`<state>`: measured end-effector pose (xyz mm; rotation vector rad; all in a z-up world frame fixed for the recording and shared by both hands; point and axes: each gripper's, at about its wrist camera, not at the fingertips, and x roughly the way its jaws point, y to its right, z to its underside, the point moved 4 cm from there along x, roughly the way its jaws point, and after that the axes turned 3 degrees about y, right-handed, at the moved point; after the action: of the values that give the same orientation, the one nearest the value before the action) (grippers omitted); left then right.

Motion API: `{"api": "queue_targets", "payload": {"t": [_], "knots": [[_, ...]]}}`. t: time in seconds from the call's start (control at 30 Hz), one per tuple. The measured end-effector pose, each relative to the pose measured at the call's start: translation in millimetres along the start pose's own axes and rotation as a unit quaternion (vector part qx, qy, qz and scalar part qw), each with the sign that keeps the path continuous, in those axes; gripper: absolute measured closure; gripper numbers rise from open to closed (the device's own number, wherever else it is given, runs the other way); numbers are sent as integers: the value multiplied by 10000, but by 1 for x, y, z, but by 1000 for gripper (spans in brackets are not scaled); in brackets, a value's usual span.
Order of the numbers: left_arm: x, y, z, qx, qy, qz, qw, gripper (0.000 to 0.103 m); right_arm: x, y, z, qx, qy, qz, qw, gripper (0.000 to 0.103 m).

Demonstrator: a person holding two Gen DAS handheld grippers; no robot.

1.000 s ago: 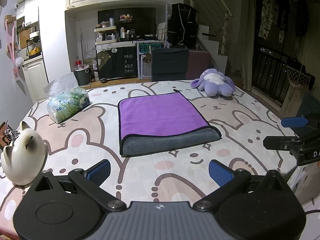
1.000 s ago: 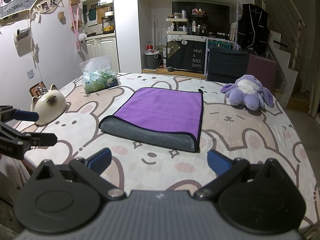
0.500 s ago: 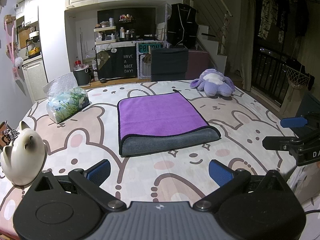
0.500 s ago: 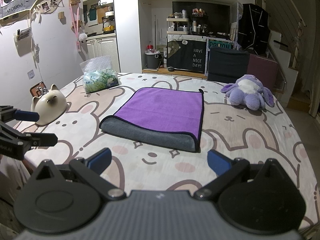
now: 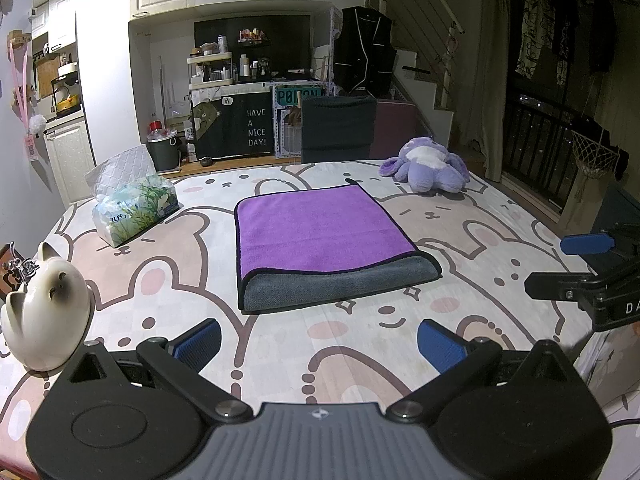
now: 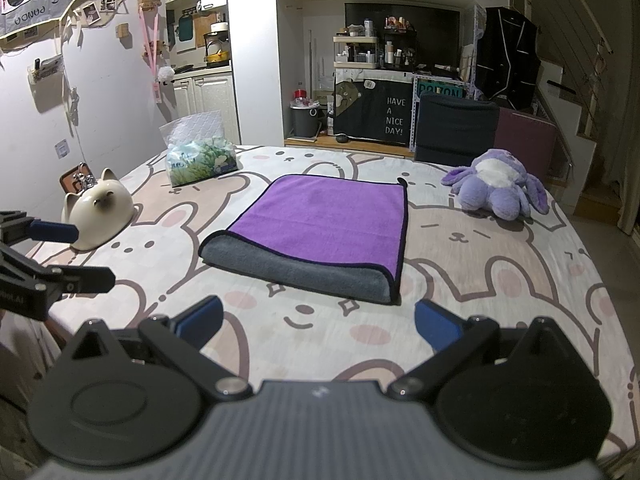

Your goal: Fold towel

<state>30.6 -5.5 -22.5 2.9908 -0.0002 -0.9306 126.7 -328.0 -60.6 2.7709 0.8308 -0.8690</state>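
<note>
A purple towel [image 5: 324,230] with a grey underside lies folded over on the bear-print table, its rounded grey fold toward me; it also shows in the right wrist view [image 6: 320,220]. My left gripper [image 5: 318,346] is open and empty, held back from the towel near the table's front edge. My right gripper [image 6: 318,326] is open and empty, also short of the towel. Each gripper shows from the side in the other view: the right one [image 5: 588,264] at the right edge, the left one [image 6: 60,252] at the left edge.
A white cat figurine [image 5: 44,304] sits at the front left, a tissue pack [image 5: 134,208] at the back left, a purple plush toy [image 5: 428,168] at the back right. A dark chair [image 5: 338,128] stands behind the table [image 5: 160,280].
</note>
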Motion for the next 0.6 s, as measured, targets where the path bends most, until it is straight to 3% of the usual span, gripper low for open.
{"api": "queue_targets", "payload": {"t": [0.6], "knots": [[-1, 0, -2, -50, 42, -31, 10000, 0, 1, -2, 0, -10, 27, 38, 10000, 0]]}}
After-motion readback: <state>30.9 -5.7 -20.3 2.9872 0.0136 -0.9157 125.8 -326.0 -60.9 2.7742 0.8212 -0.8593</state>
